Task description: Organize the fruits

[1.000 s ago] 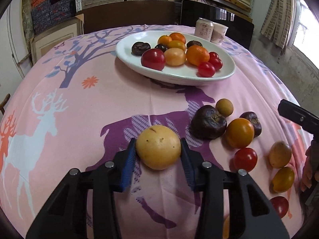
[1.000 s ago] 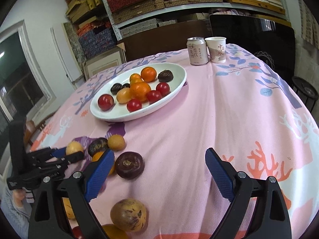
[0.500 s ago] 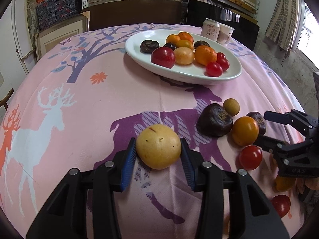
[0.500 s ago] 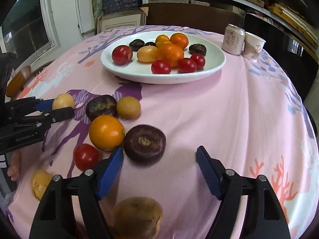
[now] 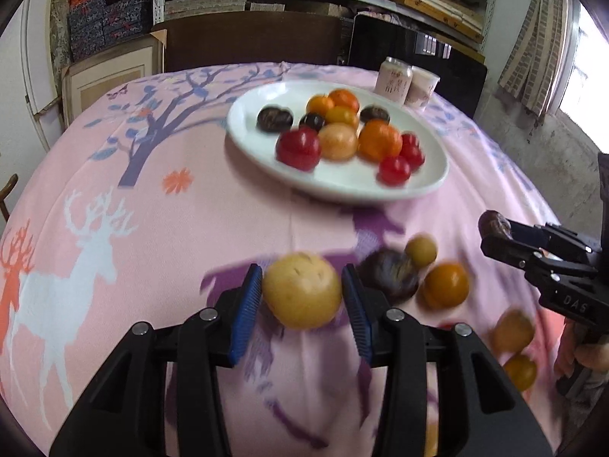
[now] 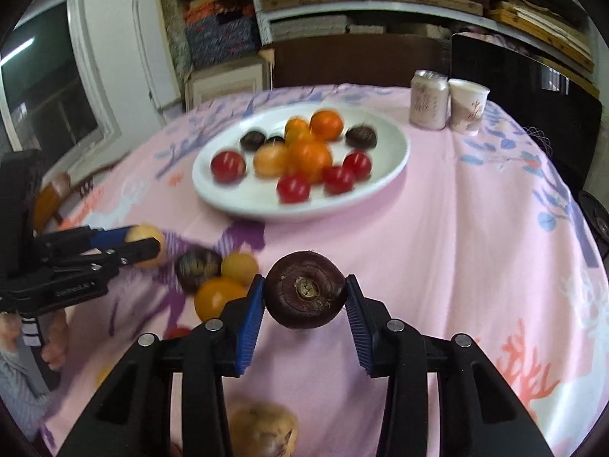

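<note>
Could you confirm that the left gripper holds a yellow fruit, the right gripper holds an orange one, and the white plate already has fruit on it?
Not quite: the right gripper has a dark purple-brown fruit between its closing fingers, not an orange one, as the right wrist view shows. The left gripper does hold a yellow fruit, and the white plate already has fruit on it.

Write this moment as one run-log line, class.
left gripper: shut on yellow fruit | right gripper: closing on dark purple fruit | white plate: already holds fruit
</note>
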